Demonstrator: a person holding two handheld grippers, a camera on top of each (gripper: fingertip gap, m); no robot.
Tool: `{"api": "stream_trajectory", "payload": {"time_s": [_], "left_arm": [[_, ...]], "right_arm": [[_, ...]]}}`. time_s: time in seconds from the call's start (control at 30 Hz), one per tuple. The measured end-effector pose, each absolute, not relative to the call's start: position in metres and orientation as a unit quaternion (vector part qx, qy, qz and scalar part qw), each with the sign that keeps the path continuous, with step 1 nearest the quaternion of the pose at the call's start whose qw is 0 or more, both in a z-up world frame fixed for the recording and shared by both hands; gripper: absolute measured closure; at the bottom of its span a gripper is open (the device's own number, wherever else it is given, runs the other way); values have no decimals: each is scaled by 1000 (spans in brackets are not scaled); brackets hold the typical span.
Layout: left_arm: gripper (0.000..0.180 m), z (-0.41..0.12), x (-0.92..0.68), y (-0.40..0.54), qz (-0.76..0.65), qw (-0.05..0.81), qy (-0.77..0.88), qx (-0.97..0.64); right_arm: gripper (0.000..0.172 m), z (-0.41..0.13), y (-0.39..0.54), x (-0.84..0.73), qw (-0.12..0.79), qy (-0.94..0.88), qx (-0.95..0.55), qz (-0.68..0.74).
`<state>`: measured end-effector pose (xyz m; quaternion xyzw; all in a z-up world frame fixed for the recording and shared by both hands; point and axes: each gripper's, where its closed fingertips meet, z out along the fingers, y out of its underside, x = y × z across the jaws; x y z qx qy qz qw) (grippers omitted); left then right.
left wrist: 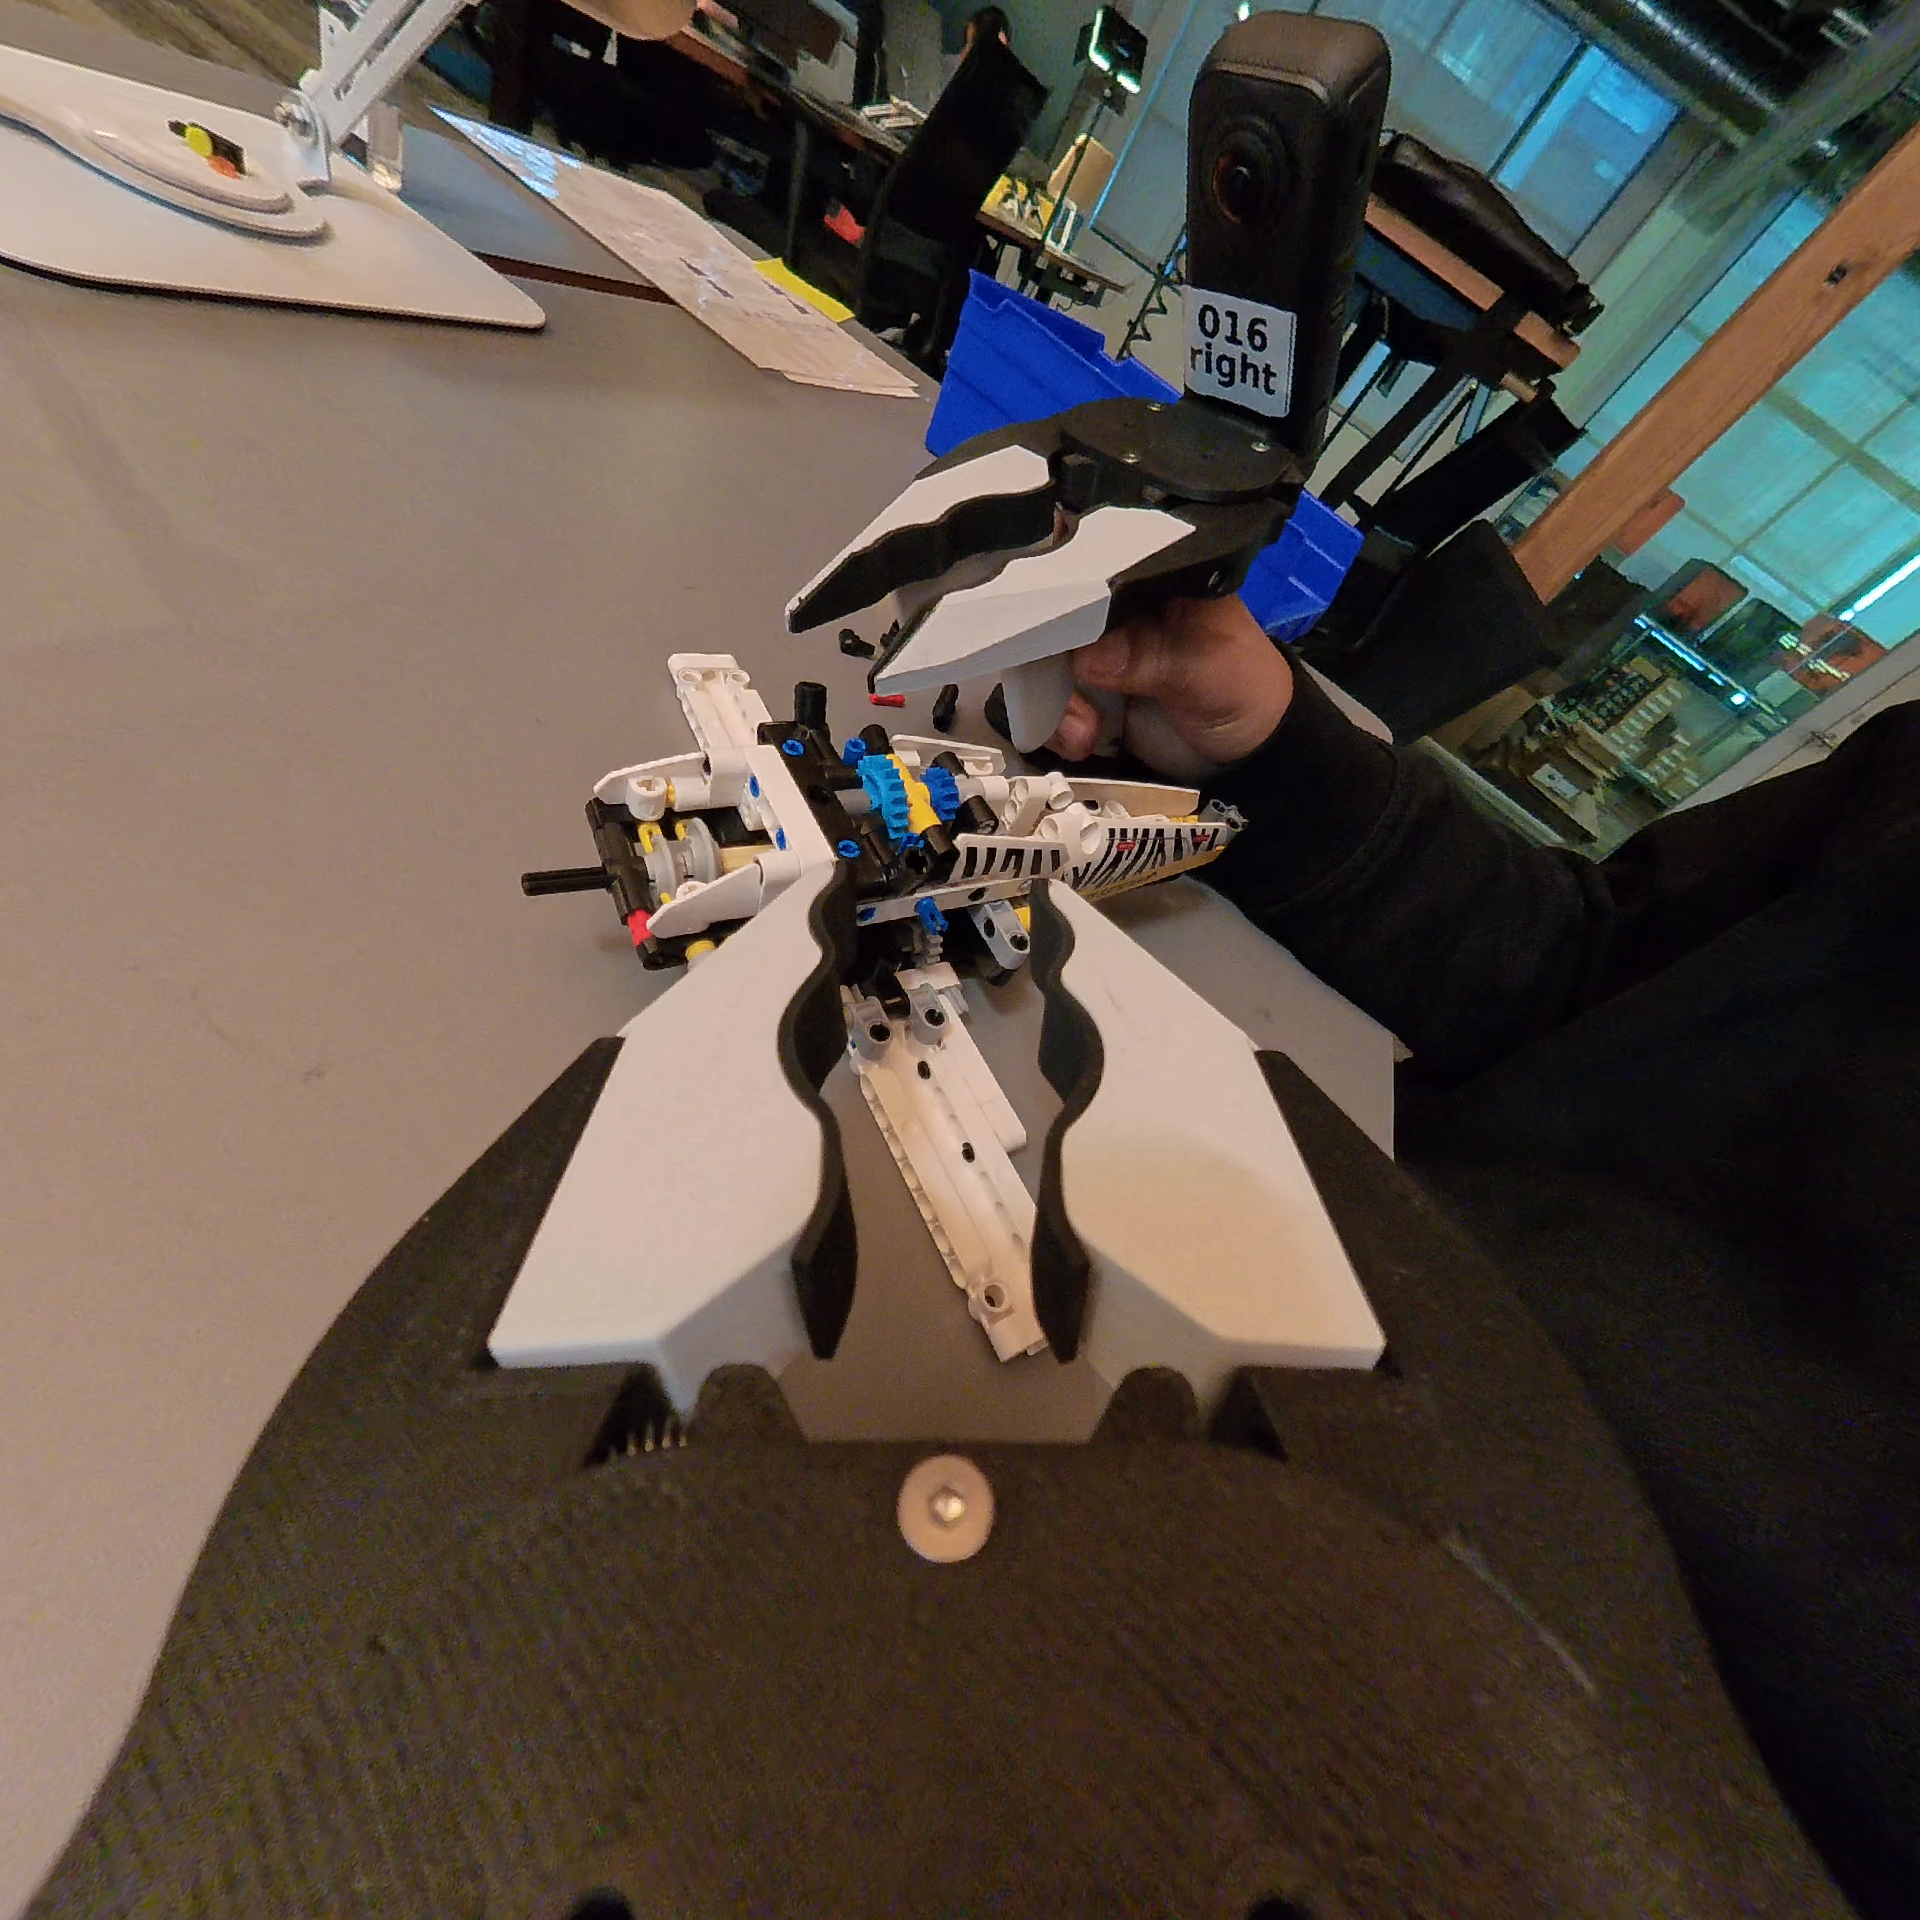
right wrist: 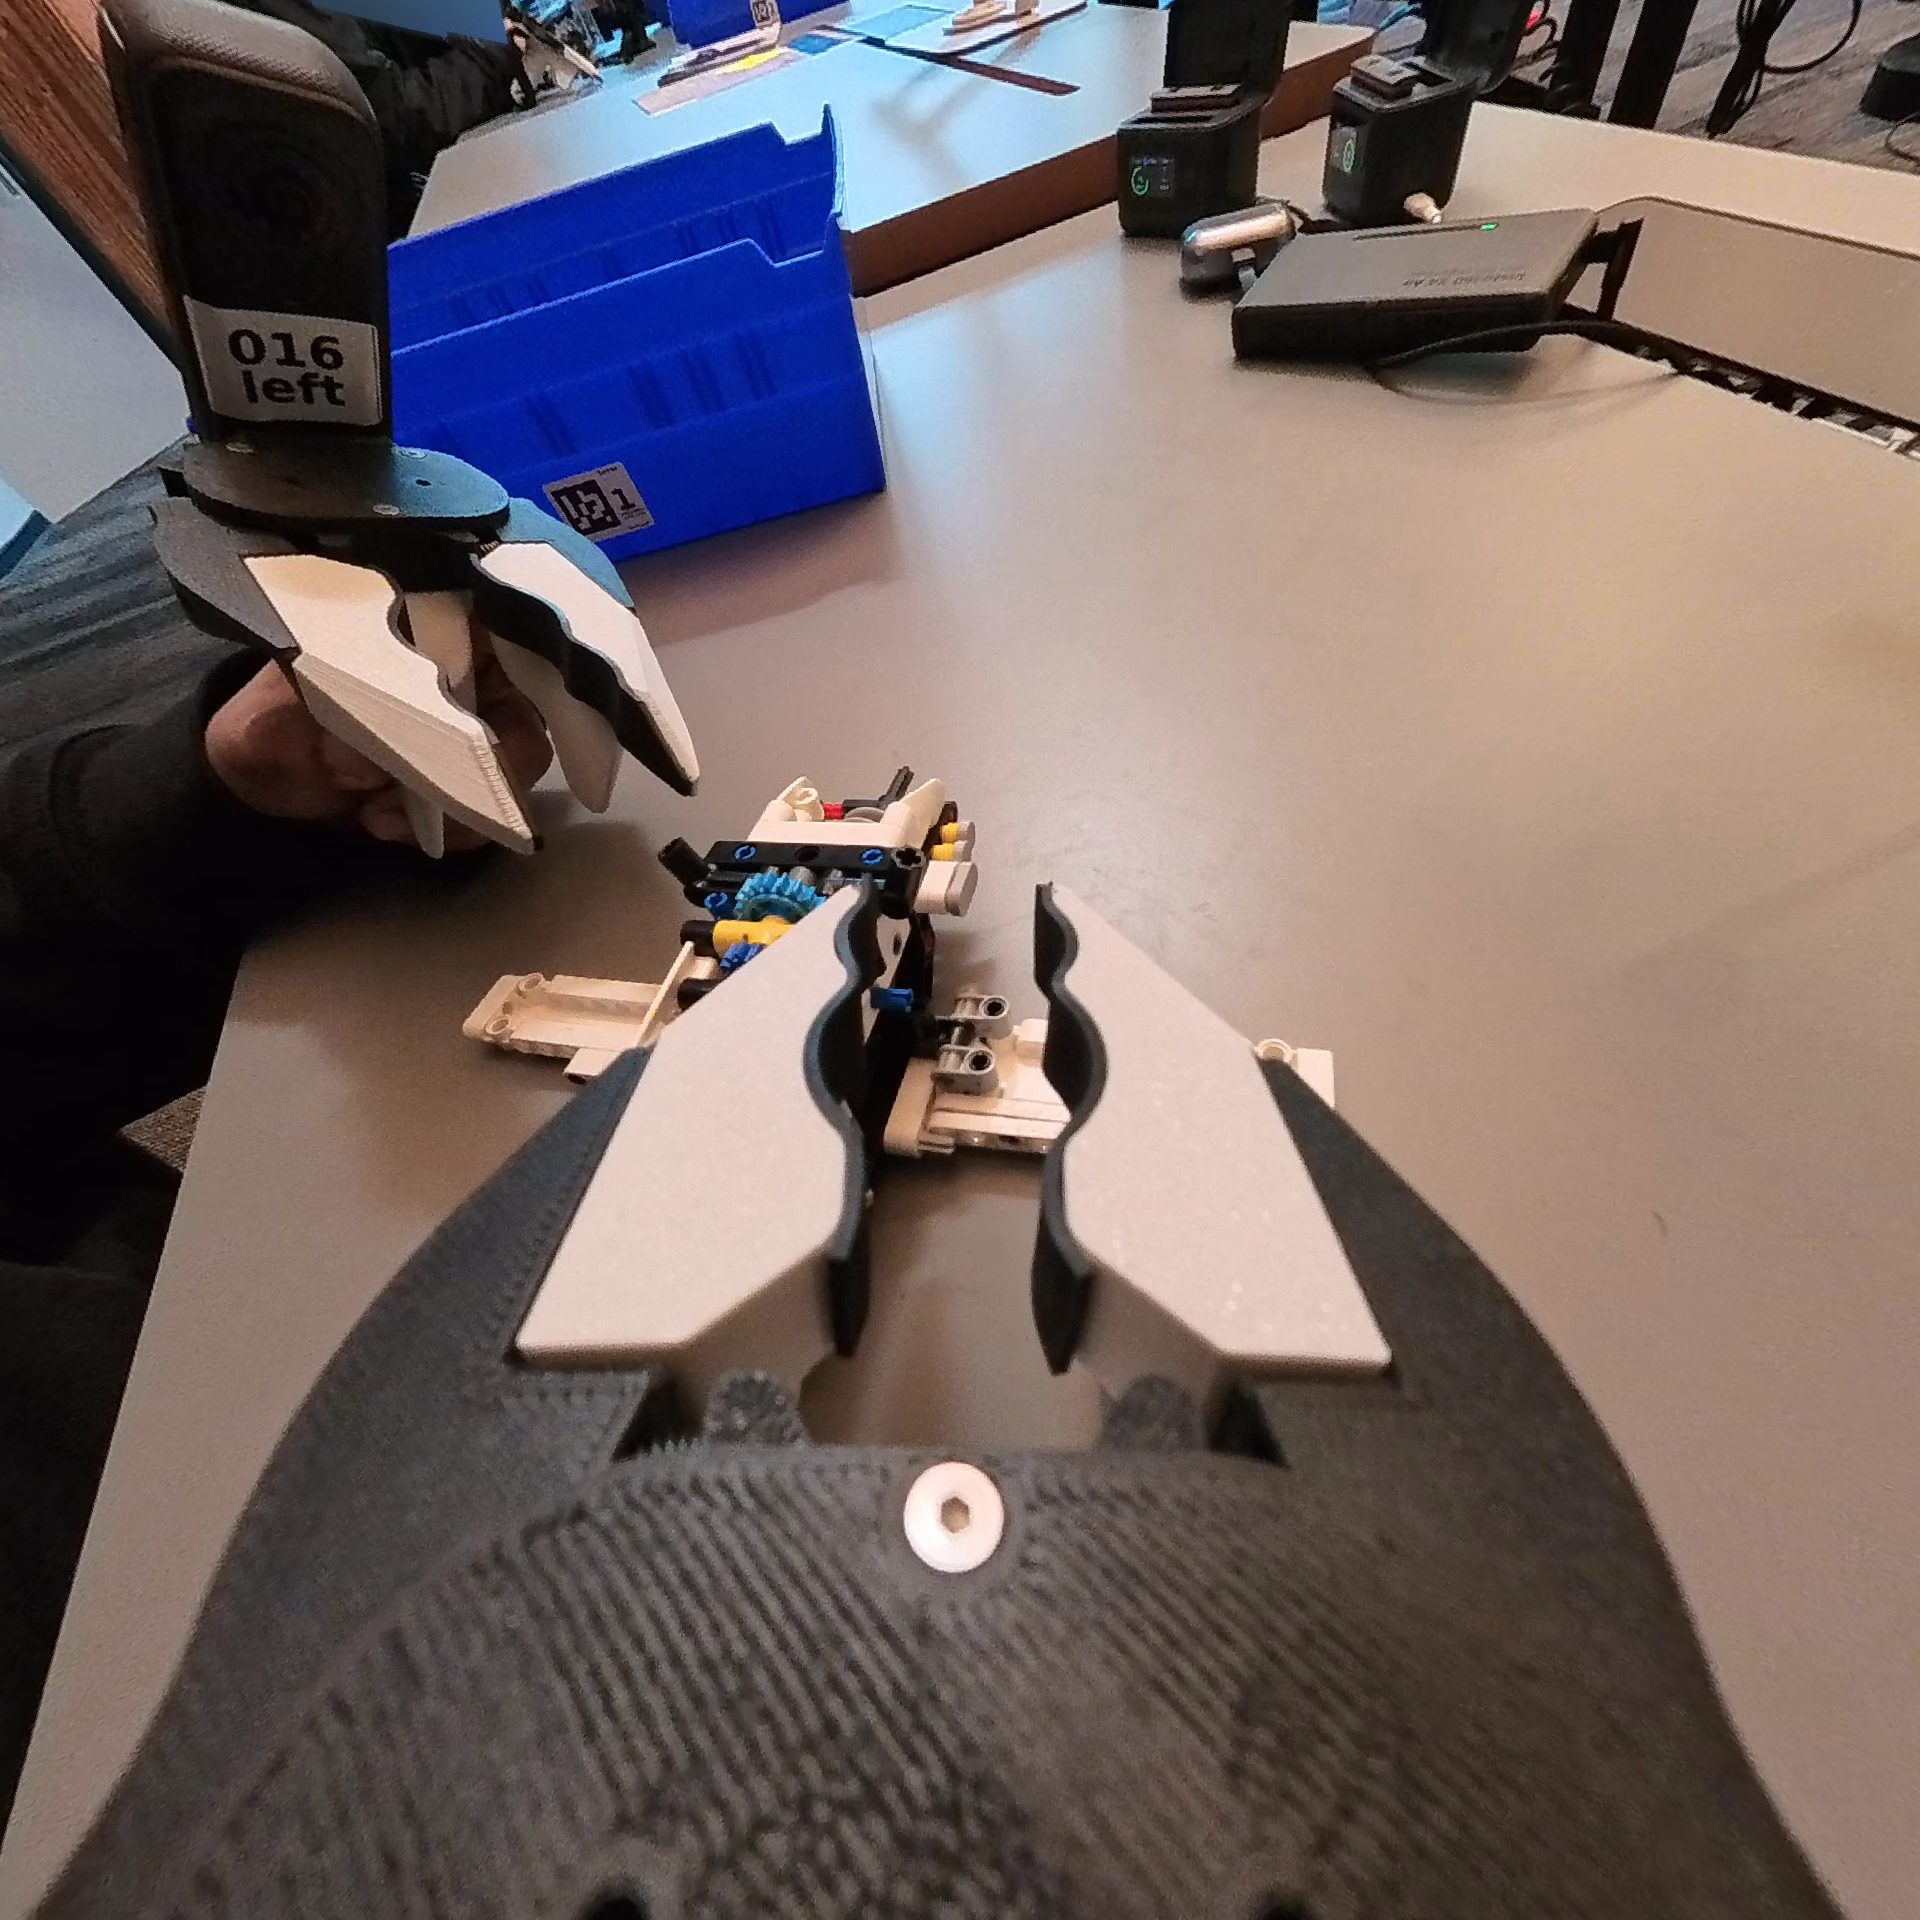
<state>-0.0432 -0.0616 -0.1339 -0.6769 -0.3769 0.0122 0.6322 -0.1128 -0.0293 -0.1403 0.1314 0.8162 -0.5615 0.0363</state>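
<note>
A toy plane built of white, black, blue and yellow construction parts (left wrist: 831, 821) lies on the grey table (left wrist: 312, 727), with striped stickers on its body. My left gripper (left wrist: 940, 894) is open and empty, and its fingers frame the model's middle from above. In the right wrist view it (right wrist: 603, 805) hangs in the air just left of the model (right wrist: 821, 883) without touching it. My right gripper (right wrist: 951, 894) is open and empty over the model's wing side. In the left wrist view it (left wrist: 842, 649) hovers above the table behind the model.
A few small loose black and red pins (left wrist: 885, 699) lie under the right gripper. A blue bin (right wrist: 644, 343) stands behind the model. A white stand base (left wrist: 260, 239) and papers (left wrist: 727, 281) lie far left. Black devices (right wrist: 1403, 281) sit at the far right. The grippers' ends are close to 8 cm from one another.
</note>
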Motion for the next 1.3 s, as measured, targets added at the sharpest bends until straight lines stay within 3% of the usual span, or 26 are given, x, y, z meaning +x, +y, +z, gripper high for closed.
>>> {"api": "stream_trajectory", "payload": {"time_s": [1.3], "left_arm": [[149,-128,-57,-83,60,646,-412,-640]], "right_arm": [[145,-137,-27,-114,24,816,129,-563]]}}
